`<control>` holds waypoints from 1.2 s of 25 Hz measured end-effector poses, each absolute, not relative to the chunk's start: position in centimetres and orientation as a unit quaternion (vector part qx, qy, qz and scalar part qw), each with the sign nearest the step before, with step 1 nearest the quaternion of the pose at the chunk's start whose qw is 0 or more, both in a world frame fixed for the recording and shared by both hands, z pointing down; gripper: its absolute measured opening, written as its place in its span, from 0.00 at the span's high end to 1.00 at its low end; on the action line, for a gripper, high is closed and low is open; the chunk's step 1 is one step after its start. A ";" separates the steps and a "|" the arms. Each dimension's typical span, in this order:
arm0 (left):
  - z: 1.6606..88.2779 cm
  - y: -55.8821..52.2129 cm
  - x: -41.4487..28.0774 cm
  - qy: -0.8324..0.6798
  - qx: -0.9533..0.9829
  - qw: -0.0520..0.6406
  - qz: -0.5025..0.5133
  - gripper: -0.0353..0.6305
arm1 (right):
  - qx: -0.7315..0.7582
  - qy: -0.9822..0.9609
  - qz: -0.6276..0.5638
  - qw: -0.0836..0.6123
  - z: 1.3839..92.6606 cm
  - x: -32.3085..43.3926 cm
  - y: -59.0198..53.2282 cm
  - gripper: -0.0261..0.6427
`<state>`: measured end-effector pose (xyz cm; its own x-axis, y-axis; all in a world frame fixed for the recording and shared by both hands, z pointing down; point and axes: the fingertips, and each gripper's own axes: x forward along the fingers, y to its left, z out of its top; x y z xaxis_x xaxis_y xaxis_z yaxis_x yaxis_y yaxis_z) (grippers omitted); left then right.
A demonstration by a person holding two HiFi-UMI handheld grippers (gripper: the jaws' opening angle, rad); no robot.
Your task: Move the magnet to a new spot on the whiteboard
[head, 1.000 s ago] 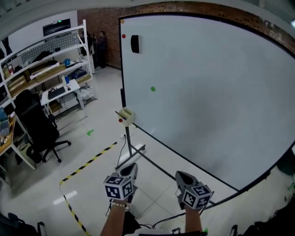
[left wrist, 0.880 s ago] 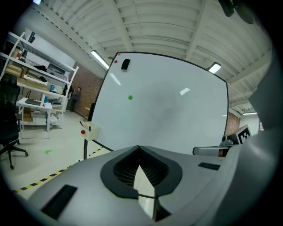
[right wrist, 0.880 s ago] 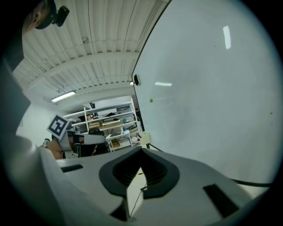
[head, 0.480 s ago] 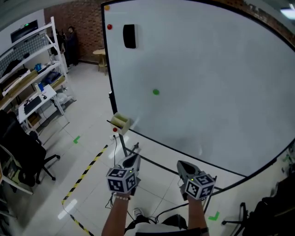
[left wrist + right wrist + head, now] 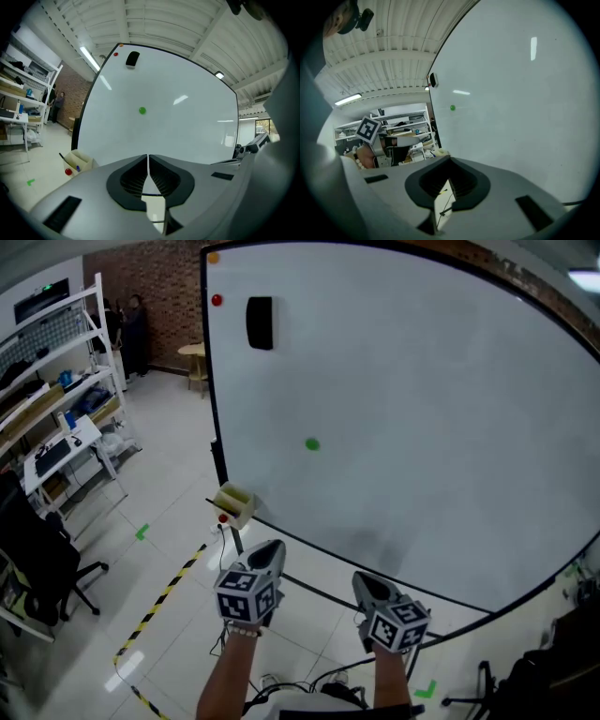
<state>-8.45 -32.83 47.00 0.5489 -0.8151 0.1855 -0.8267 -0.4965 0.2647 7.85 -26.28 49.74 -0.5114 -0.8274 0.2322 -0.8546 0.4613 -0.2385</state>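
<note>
The green magnet point(image 5: 312, 443) sits on the whiteboard point(image 5: 422, 427), left of its middle, well below the black eraser point(image 5: 259, 322) and red magnet point(image 5: 217, 300) at the top left; the left tool point(image 5: 270, 549) is all but together, its jaws having just parted a sliver, nothing between them; the right tool point(image 5: 361, 582) is together and empty; both are held low, near the person, apart from the board.

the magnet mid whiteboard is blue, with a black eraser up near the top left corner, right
Not quite: the magnet is green, not blue, as the head view shows. The black eraser does sit near the top left corner of the whiteboard.
</note>
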 end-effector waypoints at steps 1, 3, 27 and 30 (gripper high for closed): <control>46.3 -33.4 -8.1 -0.475 0.866 0.155 0.016 0.93 | 0.492 -0.854 0.161 0.042 49.7 8.3 -26.6 0.95; 44.8 -34.7 -7.3 -0.474 0.870 0.139 0.014 0.82 | 0.493 -0.854 0.161 0.040 49.3 9.2 -26.9 0.95; 36.0 -49.4 -2.6 -0.506 0.862 0.028 0.031 0.58 | 0.547 -0.826 0.139 0.013 47.3 16.3 -28.0 0.95; 35.9 -50.4 -2.5 -0.505 0.862 0.027 0.030 0.59 | 0.553 -0.821 0.143 0.011 47.3 16.8 -28.3 0.95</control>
